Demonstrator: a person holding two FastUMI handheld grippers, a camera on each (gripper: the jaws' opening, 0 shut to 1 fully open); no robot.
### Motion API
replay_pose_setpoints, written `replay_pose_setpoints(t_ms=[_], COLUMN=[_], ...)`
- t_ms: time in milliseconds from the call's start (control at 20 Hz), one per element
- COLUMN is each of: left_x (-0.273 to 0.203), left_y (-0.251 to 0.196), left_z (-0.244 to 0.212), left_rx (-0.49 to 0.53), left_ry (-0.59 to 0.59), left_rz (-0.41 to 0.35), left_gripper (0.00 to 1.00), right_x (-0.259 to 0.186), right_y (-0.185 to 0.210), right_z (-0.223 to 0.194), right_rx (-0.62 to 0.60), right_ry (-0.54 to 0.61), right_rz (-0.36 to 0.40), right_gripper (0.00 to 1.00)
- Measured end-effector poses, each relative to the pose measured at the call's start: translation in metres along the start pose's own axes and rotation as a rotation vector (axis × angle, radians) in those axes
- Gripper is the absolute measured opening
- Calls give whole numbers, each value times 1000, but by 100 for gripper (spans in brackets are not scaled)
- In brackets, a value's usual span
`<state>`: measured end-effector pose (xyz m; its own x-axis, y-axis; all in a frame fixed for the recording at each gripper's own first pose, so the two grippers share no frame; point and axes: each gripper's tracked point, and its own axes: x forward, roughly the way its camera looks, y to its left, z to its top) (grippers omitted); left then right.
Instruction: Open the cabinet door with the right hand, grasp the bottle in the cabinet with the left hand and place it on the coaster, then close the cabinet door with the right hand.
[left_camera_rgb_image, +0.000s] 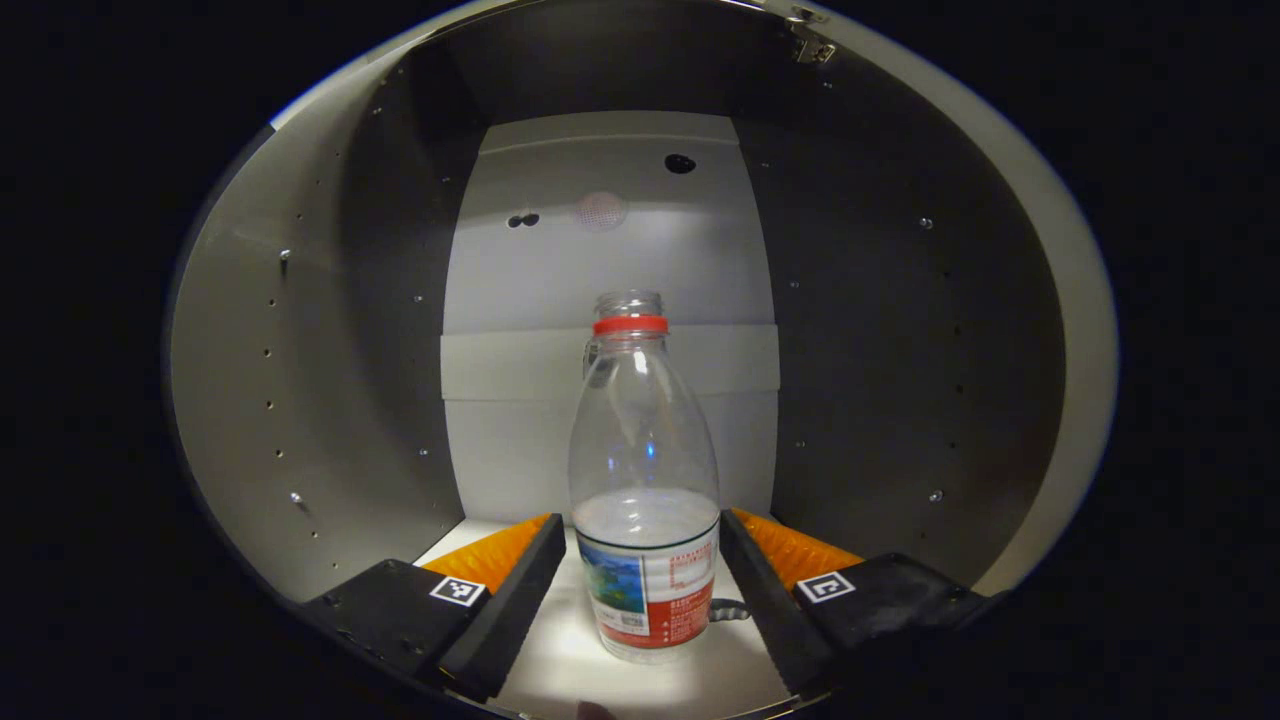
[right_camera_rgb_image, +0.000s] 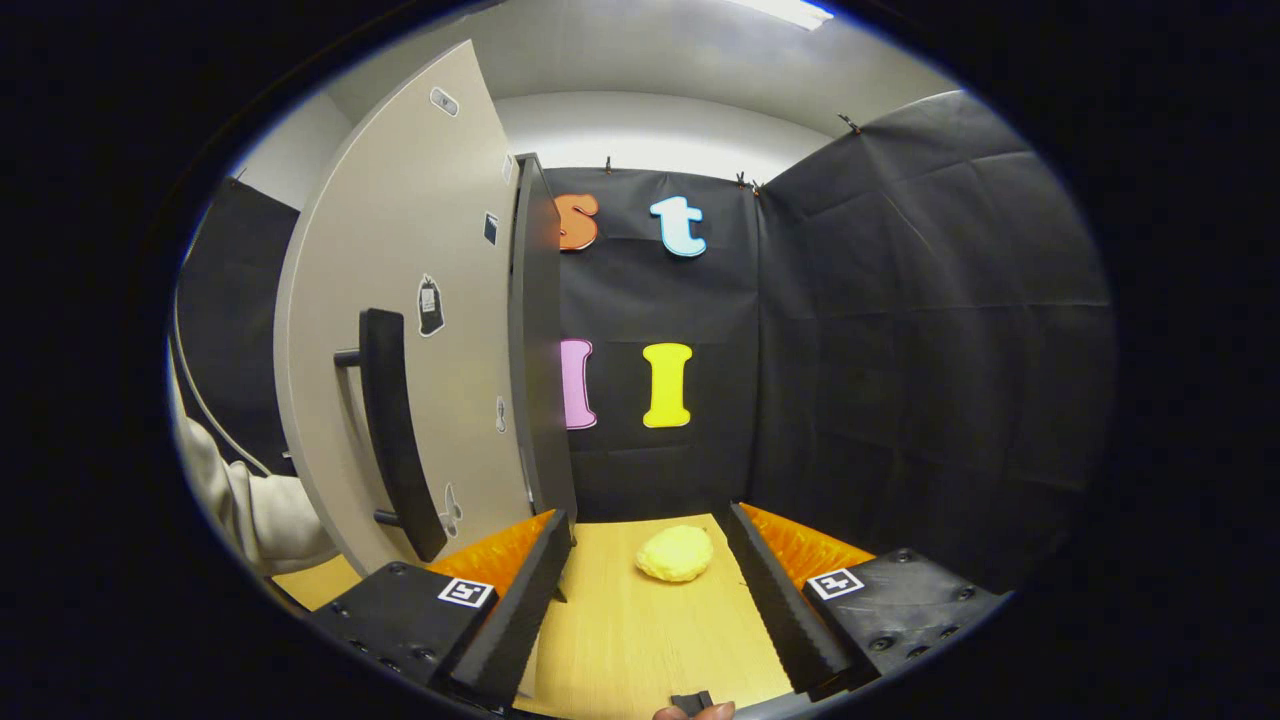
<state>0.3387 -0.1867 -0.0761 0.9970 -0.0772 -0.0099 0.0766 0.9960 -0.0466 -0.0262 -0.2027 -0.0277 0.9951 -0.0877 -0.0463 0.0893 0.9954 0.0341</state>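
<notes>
A clear plastic bottle (left_camera_rgb_image: 644, 470) with a red neck ring, no cap and a printed label stands upright on the pale cabinet floor (left_camera_rgb_image: 560, 665). My left gripper (left_camera_rgb_image: 642, 525) is inside the cabinet, open, with one finger on each side of the bottle's lower body, very close to it. In the right gripper view the cabinet door (right_camera_rgb_image: 420, 300) is swung open at the left, its dark bar handle (right_camera_rgb_image: 395, 430) facing me. My right gripper (right_camera_rgb_image: 648, 516) is open above the wooden table (right_camera_rgb_image: 640, 640), just right of the door's edge, with nothing between its fingers.
Grey cabinet side walls (left_camera_rgb_image: 300, 380) close in around the left gripper. A yellow lumpy object (right_camera_rgb_image: 675, 553) lies on the table ahead of the right gripper. A person's pale sleeve (right_camera_rgb_image: 250, 500) shows left of the door. Black cloth walls stand behind and to the right.
</notes>
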Motion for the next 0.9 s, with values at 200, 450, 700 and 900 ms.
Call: replay_pose_setpoints(t_ms=[200, 450, 700, 900], left_x=[-12, -67, -144, -202], left_y=[8, 26, 67, 100], left_z=[4, 26, 46, 44], left_rx=[5, -26, -11, -14], left_ry=[7, -37, -88, -99], left_rz=[15, -12, -22, -24], left_gripper=[77, 77, 77, 77], right_x=[1, 3, 5, 8], right_y=[-1, -7, -1, 8], right_z=[-3, -6, -5, 4], right_rx=[6, 16, 15, 28], right_ry=[5, -2, -2, -21], right_rz=[-5, -42, -45, -43], right_gripper=[97, 97, 98, 98])
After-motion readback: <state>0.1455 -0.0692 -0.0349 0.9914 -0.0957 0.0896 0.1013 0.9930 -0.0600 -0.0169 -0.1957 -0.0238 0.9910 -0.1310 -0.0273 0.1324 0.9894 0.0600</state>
